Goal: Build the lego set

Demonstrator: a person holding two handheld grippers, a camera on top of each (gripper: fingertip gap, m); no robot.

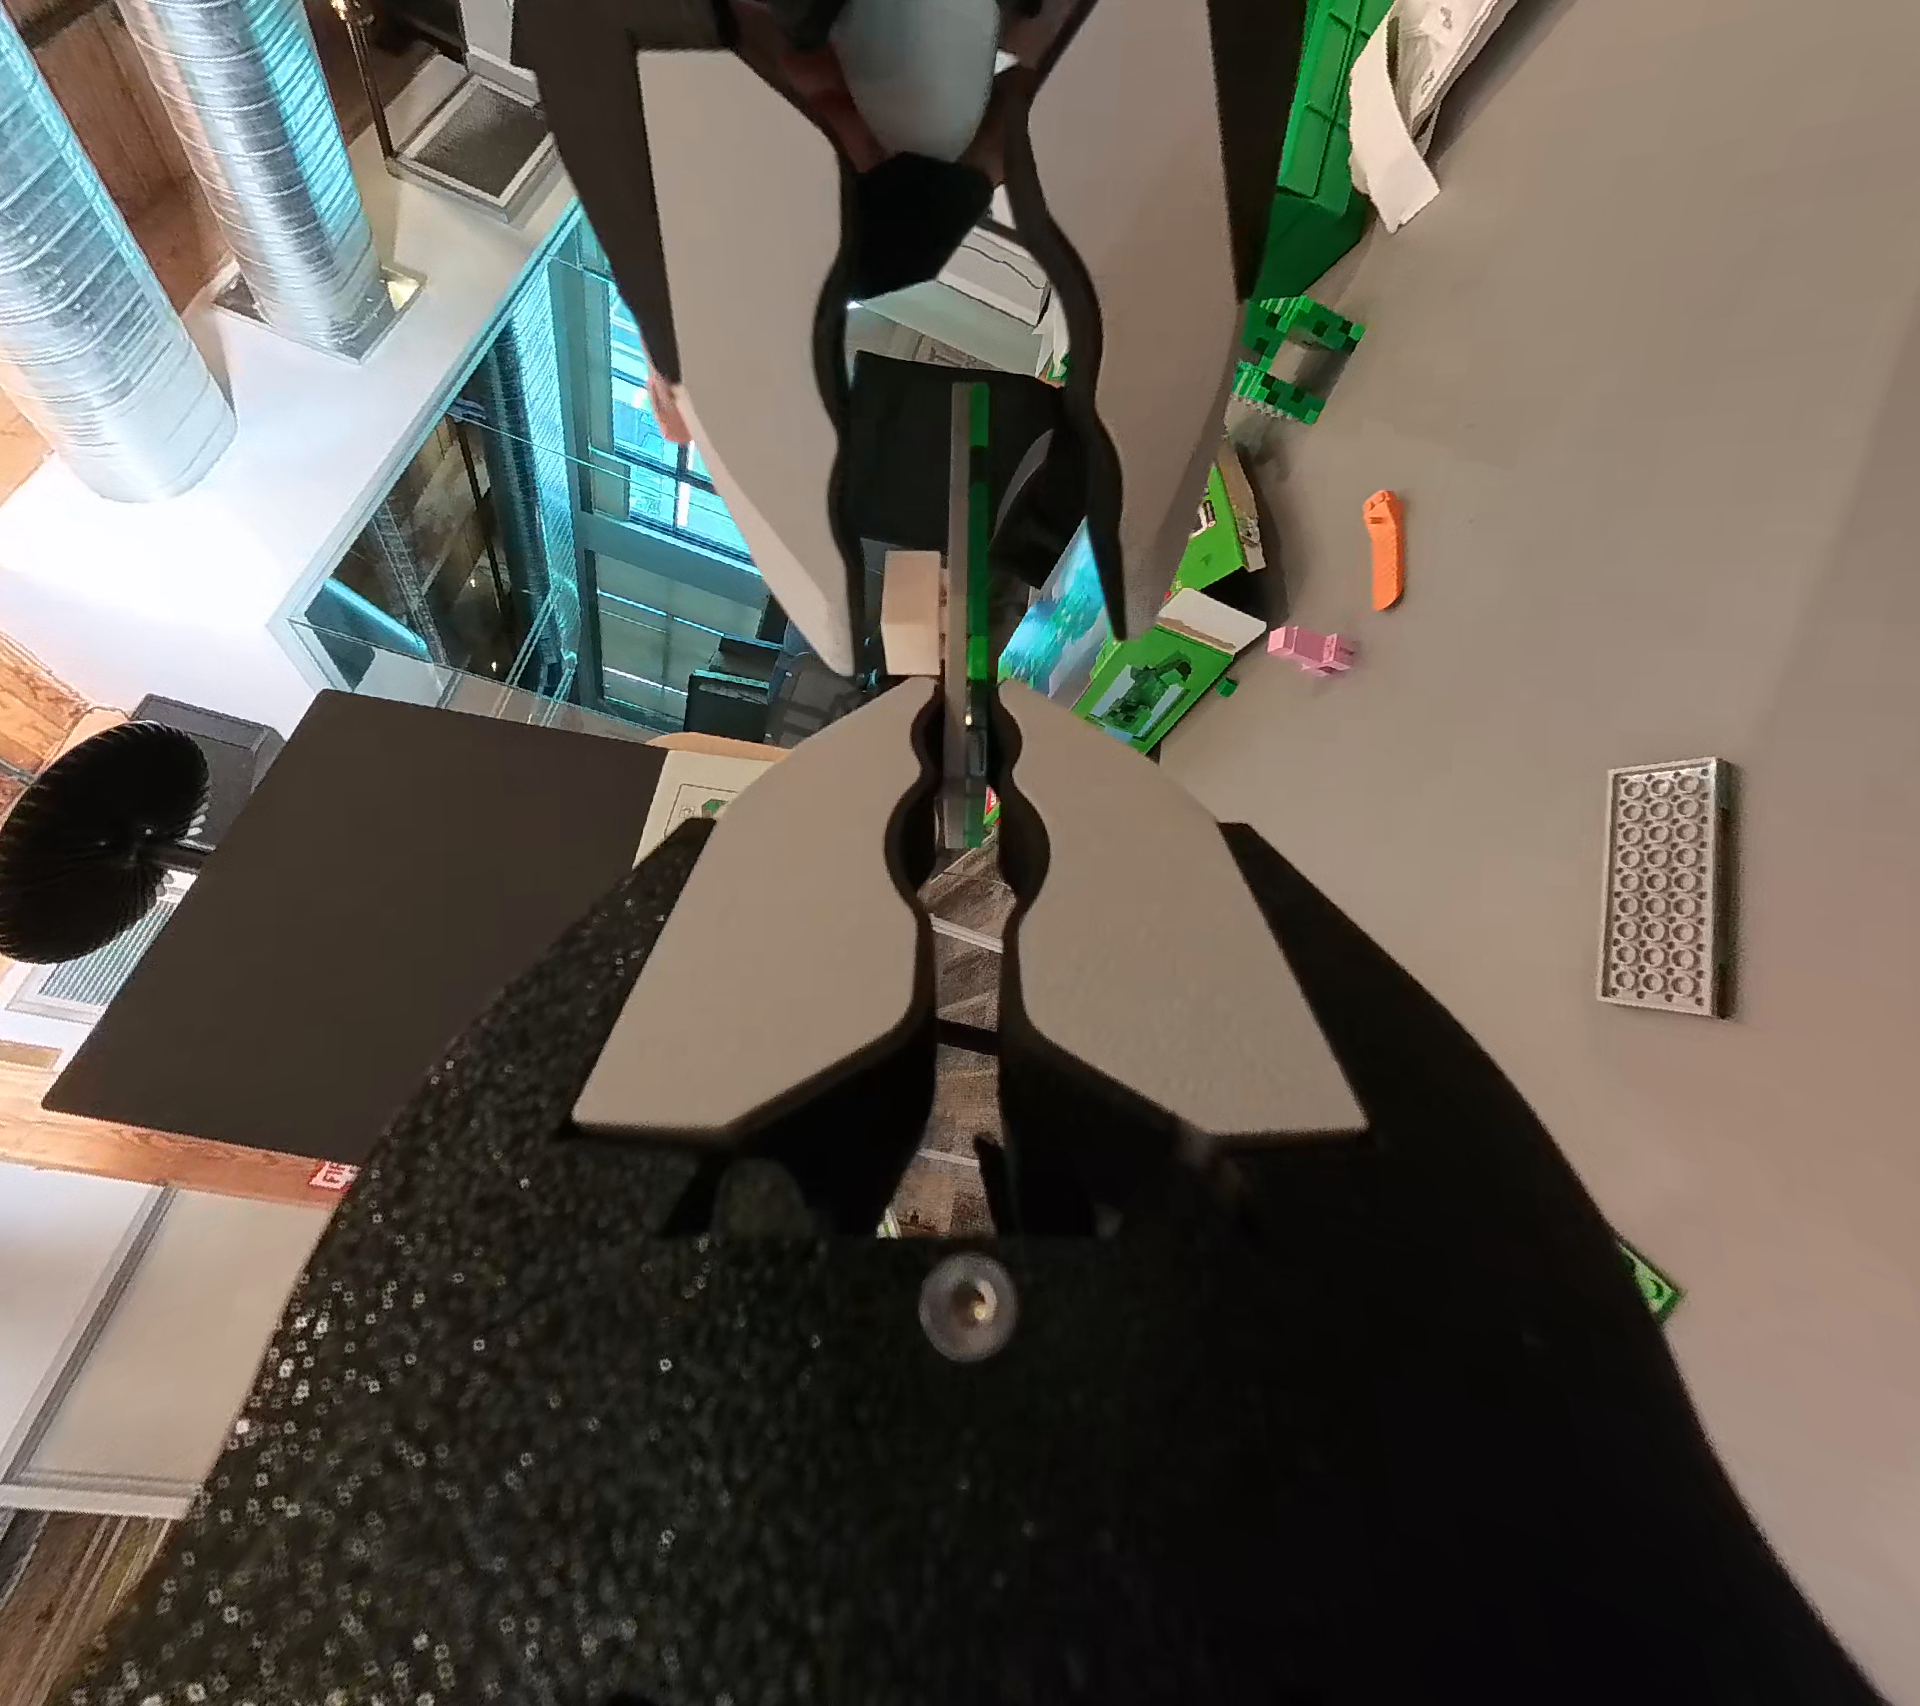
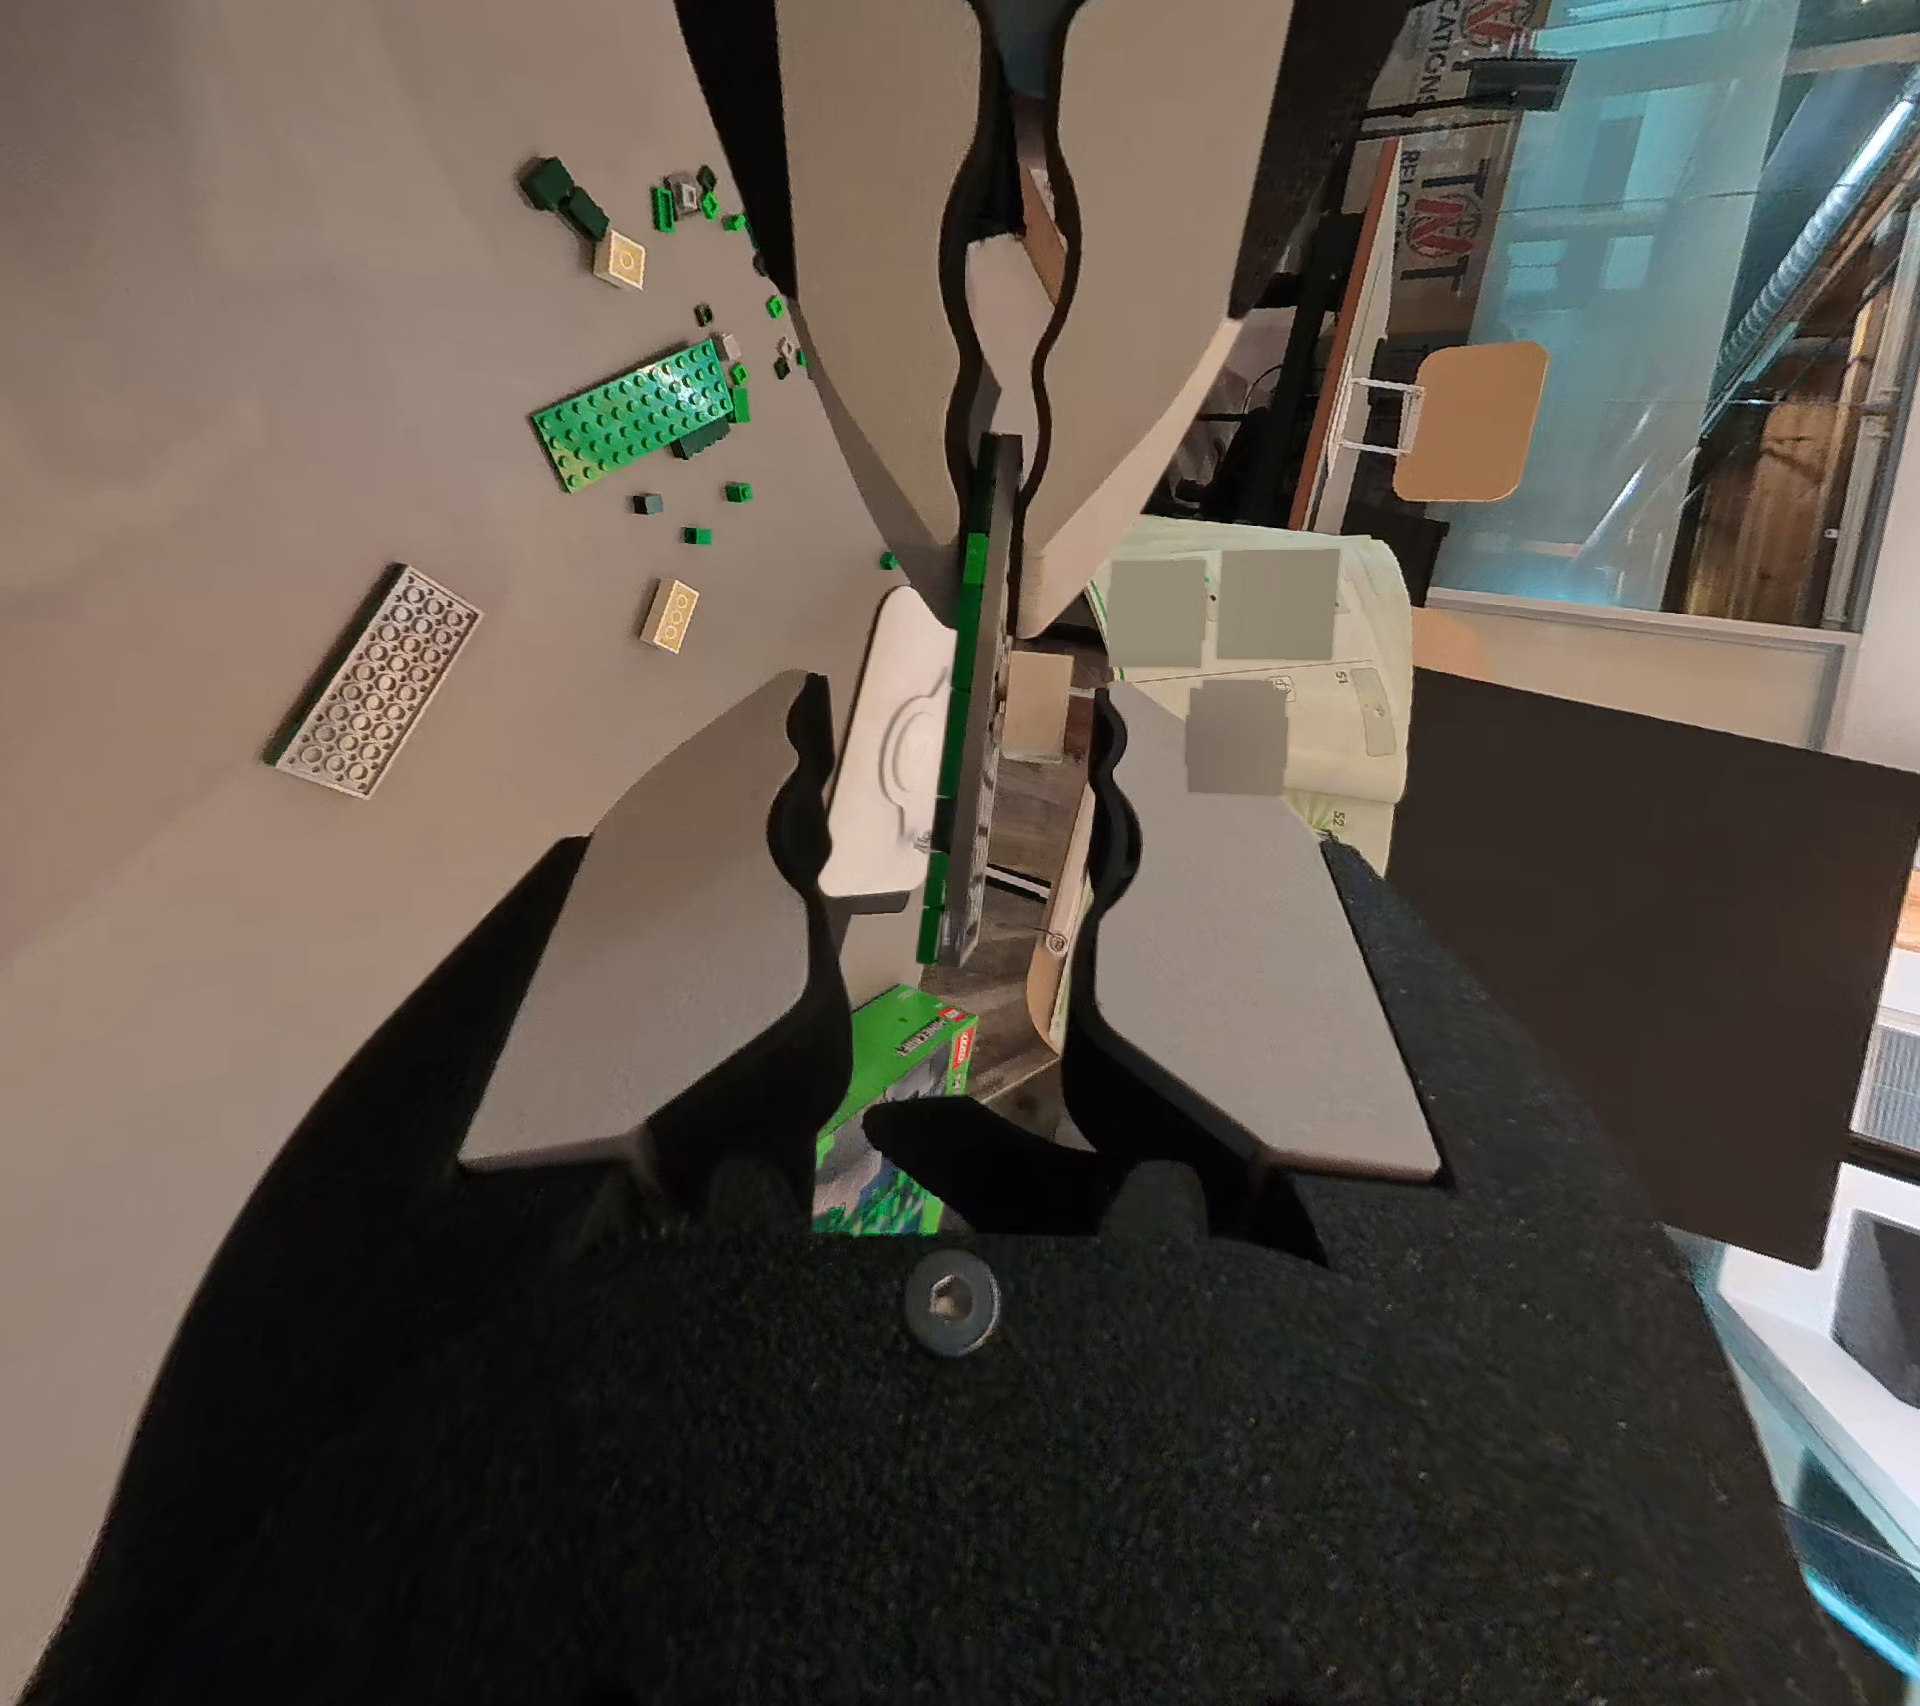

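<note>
Left wrist view: left gripper (image 1: 961, 721) clamped on edge of grey-and-green plate stack (image 1: 964, 576), held in air over grey table (image 1: 1558, 513); tan brick (image 1: 912, 614) stuck to grey face.

Right wrist view: right gripper (image 2: 961, 700) seen spread, pads clear of stack (image 2: 982, 700) and brick (image 2: 1039, 706).

Risk judged: thin edge grip, stack could pivot or brick pop off if pushed off-axis.

Loose green bricks (image 2: 691, 534) shown only here; orange tool (image 1: 1385, 550) only in left view.

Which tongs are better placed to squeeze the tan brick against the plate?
Probably right: the right tongs, open, straddle the tan brick and plate; the left tongs are shut on the plate.
</note>
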